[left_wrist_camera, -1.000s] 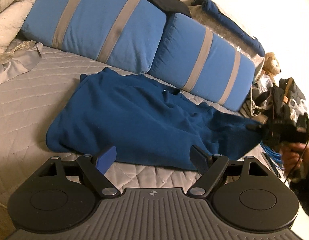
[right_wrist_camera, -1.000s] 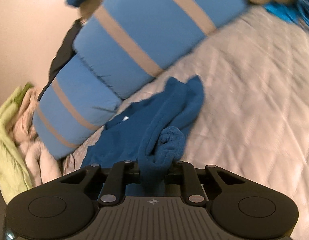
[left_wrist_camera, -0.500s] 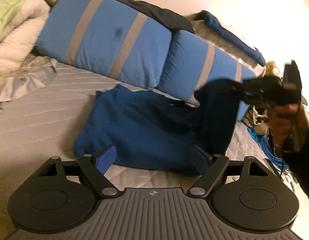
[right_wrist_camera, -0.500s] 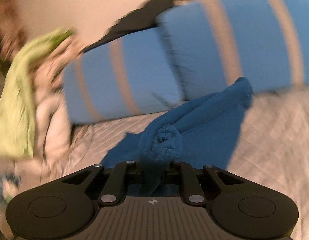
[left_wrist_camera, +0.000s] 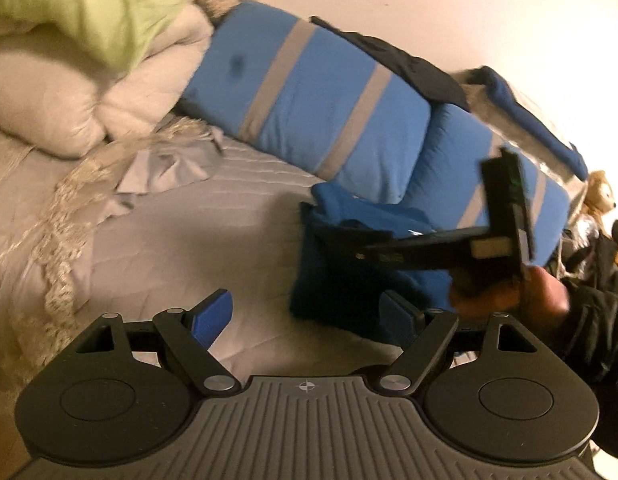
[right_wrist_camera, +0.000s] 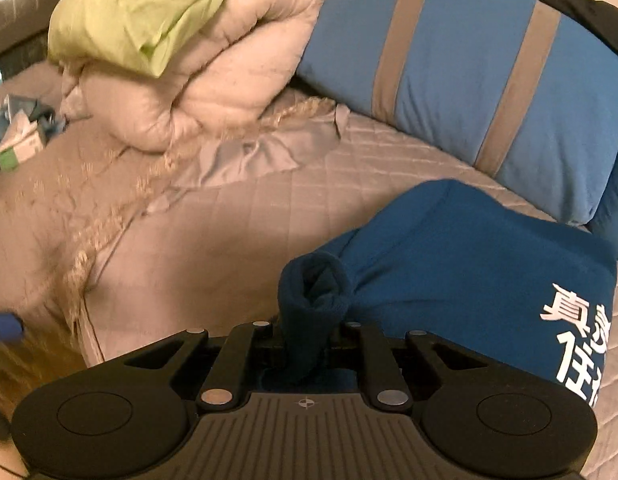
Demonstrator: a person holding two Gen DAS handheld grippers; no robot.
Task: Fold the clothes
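A dark blue sweatshirt (left_wrist_camera: 341,276) lies on the quilted bed (left_wrist_camera: 213,248) in front of the striped pillows. One side is lifted and doubled over toward the left, showing white printed characters (right_wrist_camera: 573,340). My right gripper (right_wrist_camera: 309,344) is shut on a bunched sleeve cuff (right_wrist_camera: 315,296) of the sweatshirt. In the left wrist view the right gripper (left_wrist_camera: 441,246) hangs over the sweatshirt, held by a hand (left_wrist_camera: 545,294). My left gripper (left_wrist_camera: 307,316) stands open above the bed at the sweatshirt's near left edge, nothing between its blue pads (left_wrist_camera: 213,316).
Two blue pillows with grey stripes (left_wrist_camera: 321,104) lie along the back, a black garment (left_wrist_camera: 413,64) on top. A cream comforter (right_wrist_camera: 213,80) with a green cloth (right_wrist_camera: 141,12) is piled at the left, a grey cloth (right_wrist_camera: 249,156) beside it. A teddy bear (left_wrist_camera: 599,196) sits far right.
The right gripper has carried the sweatshirt's right side up and over to the left, doubling it. The left gripper has stayed open while its view swung left.
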